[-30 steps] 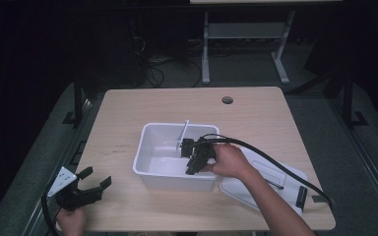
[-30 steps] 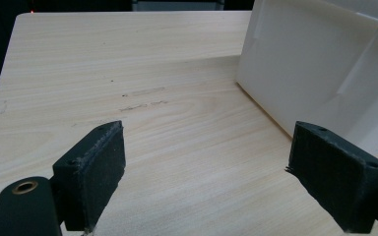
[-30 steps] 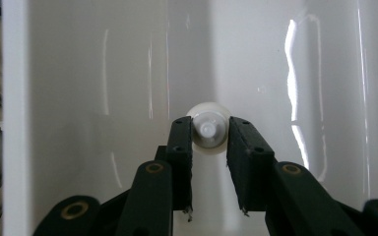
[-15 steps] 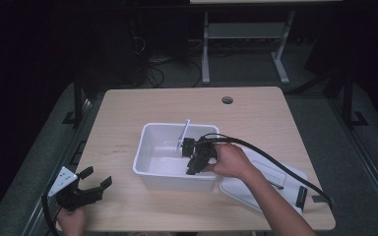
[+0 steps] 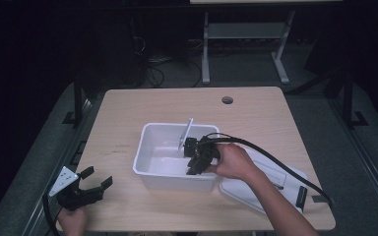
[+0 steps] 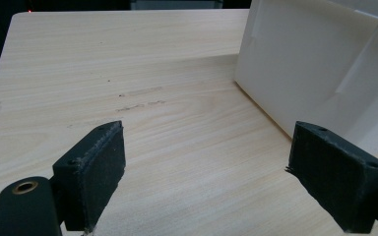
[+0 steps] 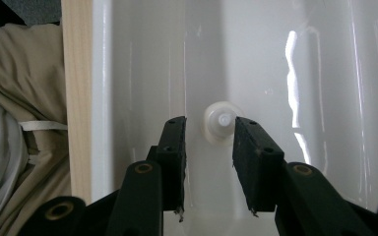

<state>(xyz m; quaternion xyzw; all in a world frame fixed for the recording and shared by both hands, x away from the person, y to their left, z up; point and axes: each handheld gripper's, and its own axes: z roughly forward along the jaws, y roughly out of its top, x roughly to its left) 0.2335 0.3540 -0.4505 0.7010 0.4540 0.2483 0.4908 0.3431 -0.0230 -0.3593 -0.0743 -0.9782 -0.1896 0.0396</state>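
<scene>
the right gripper (image 7: 209, 147), jaws just opening, hangs inside the glossy white plastic bin (image 5: 150, 169) over a small round white cap (image 7: 220, 122), untouched. the left gripper (image 5: 94, 186) rests spread wide, empty, on the pale wood-grain table (image 5: 256, 110).

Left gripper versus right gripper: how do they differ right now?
The left gripper sits low near the table's front left corner, outside the white bin; the right gripper reaches down inside that bin. The left gripper's jaws stand wide apart over bare wood; the right gripper's jaws are narrowly parted and have just been opening, a small white cap beyond their tips. Both have black padded jaws.
</scene>
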